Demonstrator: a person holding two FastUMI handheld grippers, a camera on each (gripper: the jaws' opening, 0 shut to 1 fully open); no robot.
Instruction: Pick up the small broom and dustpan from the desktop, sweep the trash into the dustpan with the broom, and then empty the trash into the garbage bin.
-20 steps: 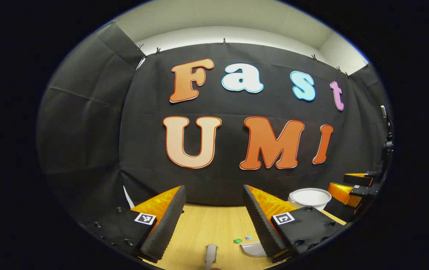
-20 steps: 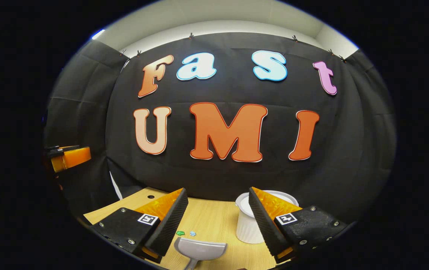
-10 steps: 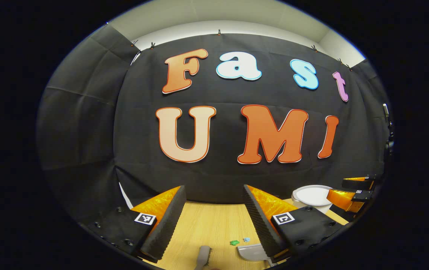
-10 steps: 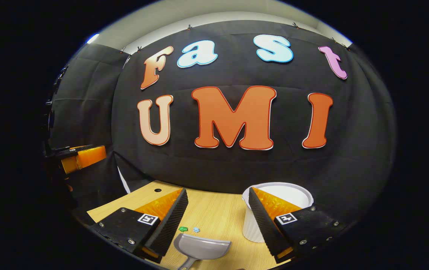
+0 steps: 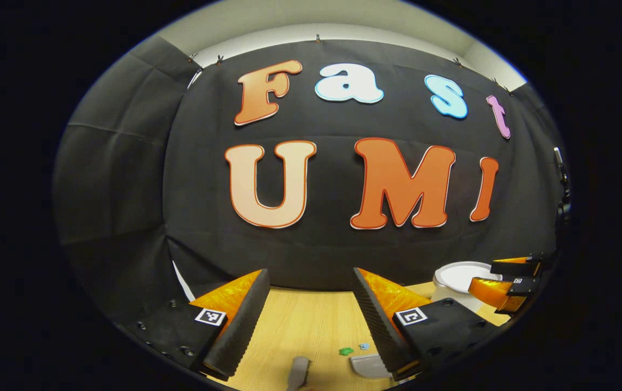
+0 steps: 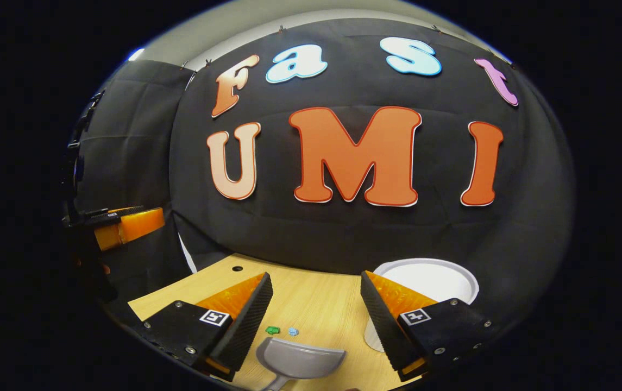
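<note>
Both grippers hover above the desk [image 6: 321, 304]. Left gripper [image 5: 309, 312] and right gripper [image 6: 316, 315] each have fingers spread wide, grasping nothing.

Broom [image 5: 300, 372] lies flat on the desk below the left gripper. Dustpan [image 6: 300, 361] lies flat below the right gripper, mouth facing two trash bits [image 6: 281, 330], one green and one pale blue, just beyond its lip. Bin [image 6: 427, 279] stands to the right of the dustpan, near it.

Risks, as we judge them:
- The trash bits look light; a gripper passing close or a nudged dustpan could scatter them.
- The right gripper is close to the bin; a sideways drift could knock it.

Containers: what we see of the bin's inside looks bare white. Dustpan holds nothing.
</note>
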